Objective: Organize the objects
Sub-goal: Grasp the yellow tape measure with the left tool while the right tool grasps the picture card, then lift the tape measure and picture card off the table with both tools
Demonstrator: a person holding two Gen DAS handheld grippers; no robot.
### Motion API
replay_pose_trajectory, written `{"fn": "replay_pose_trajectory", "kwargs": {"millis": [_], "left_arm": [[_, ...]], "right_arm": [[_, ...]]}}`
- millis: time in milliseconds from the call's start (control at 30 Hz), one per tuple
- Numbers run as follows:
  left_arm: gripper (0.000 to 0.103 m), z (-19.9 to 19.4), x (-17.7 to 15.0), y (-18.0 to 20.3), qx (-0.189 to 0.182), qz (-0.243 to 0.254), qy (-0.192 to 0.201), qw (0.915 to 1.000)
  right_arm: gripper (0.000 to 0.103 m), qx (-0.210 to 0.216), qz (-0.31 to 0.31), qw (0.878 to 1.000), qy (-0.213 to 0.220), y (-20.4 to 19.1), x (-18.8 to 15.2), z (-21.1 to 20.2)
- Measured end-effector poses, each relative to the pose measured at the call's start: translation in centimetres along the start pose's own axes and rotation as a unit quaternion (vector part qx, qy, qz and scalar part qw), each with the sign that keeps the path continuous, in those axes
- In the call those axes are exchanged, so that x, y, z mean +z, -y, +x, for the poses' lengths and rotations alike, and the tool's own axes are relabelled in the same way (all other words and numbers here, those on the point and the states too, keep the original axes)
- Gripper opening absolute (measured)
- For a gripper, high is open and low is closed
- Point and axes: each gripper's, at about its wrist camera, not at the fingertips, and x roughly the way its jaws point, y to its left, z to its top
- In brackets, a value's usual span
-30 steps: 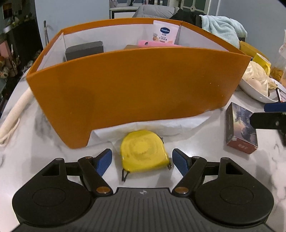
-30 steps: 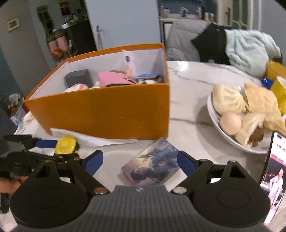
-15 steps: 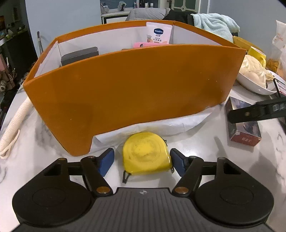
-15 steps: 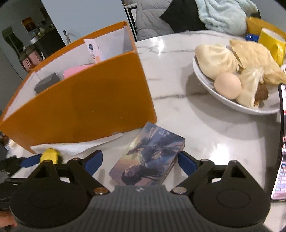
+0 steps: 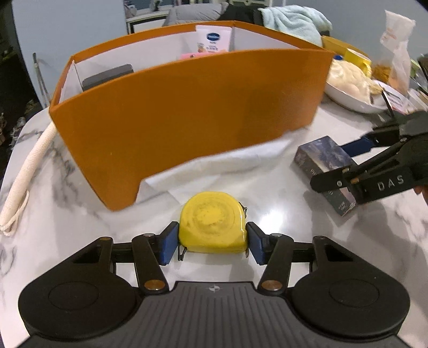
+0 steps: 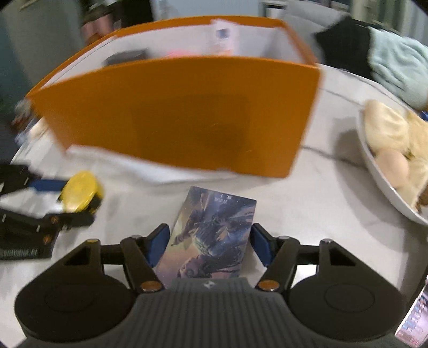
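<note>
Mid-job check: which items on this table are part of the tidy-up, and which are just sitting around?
Part of the job:
yellow tape measure, between the left gripper pads
card box, between the right gripper pads
orange box, already holding a few items

Just lying about:
bowl of buns
white rope
paper sheet under the orange box
blue towel

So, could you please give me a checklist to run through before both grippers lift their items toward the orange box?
1. Left gripper fingers against both sides of the yellow tape measure: ok.
2. Right gripper fingers straddle the card box: ok; firm contact: cannot tell, the view is blurred.
3. Orange box open on top: ok.
4. Free room inside among the items already there: cannot tell.
5. White paper under the box not caught by either gripper: ok.
6. Food bowl away from the right gripper: ok.
</note>
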Motion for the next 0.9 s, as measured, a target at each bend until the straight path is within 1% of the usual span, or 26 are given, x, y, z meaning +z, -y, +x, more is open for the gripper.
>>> {"fn": "replay_pose_trajectory", "kwargs": {"millis": [167,367,400,433,467,500,567,700,900], "left_arm": [[0.063,-1.2,-1.2,0.4,-0.005,0.006,-0.018,0.9998],[0.064,-2.2,-2.3,0.9,-0.003,0.006,-0.034,0.9994],[0.067,-2.3,-2.4,1.0,-0.004,0.008,-0.037,0.9993],[0.071,-2.3,-2.4,1.1,-0.005,0.009,-0.042,0.9991],[0.079,-2.3,-2.5,1.3,-0.003,0.010,-0.047,0.9988],[0.082,-2.3,-2.6,1.3,0.001,0.010,-0.049,0.9988],[0.084,-2.4,-2.9,1.2,0.006,0.008,-0.048,0.9988],[0.091,-2.2,-3.0,0.8,0.010,0.004,-0.040,0.9991],[0.092,-1.8,-2.6,-0.1,0.016,-0.021,-0.028,0.9993]], "right_arm": [[0.068,0.034,-0.082,0.996,-0.024,-2.3,-1.7,-1.3],[0.066,0.044,-0.155,0.986,-0.038,-4.4,-3.3,-2.3],[0.065,0.042,-0.166,0.985,-0.036,-4.6,-3.5,-2.4],[0.067,0.038,-0.174,0.984,-0.034,-4.9,-3.6,-2.5],[0.068,0.032,-0.180,0.982,-0.035,-4.9,-3.7,-2.7],[0.071,0.024,-0.186,0.982,-0.037,-5.1,-3.8,-2.9],[0.072,0.014,-0.184,0.982,-0.038,-5.1,-3.3,-3.1],[0.073,0.014,-0.157,0.986,-0.056,-4.6,-3.4,-3.4],[0.074,0.015,-0.137,0.989,-0.062,-4.5,-3.6,-2.4]]}}
